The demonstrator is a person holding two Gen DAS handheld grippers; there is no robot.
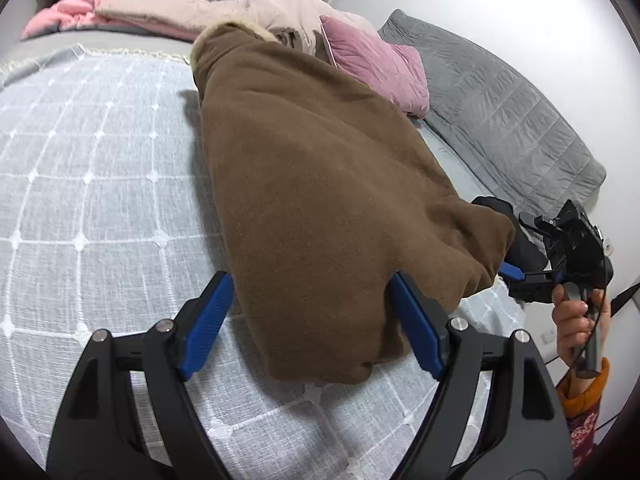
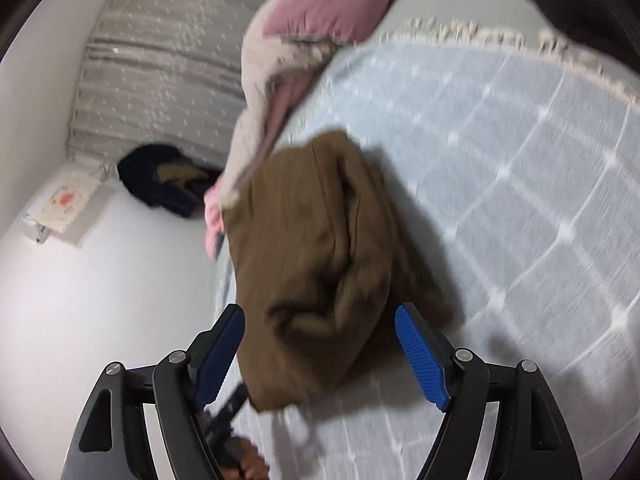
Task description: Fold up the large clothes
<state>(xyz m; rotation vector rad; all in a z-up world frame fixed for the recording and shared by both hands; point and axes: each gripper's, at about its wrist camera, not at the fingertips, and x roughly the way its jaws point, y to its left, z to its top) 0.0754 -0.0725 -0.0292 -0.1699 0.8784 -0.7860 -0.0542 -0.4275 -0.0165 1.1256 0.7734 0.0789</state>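
Note:
A folded brown garment (image 1: 320, 184) lies on the white grid-patterned bedspread (image 1: 88, 184). My left gripper (image 1: 310, 304) is open, its blue pads on either side of the garment's near end. My right gripper (image 2: 320, 334) is open too, straddling the bunched near end of the brown garment (image 2: 312, 248). The right gripper also shows in the left wrist view (image 1: 516, 270), at the garment's right corner, held by a hand.
A pink and beige pile of clothes (image 1: 248, 12) lies beyond the garment; it also shows in the right wrist view (image 2: 288, 36). A grey quilted mat (image 1: 504, 108) lies on the floor at right. A dark item (image 2: 160, 178) lies on the floor by the curtain.

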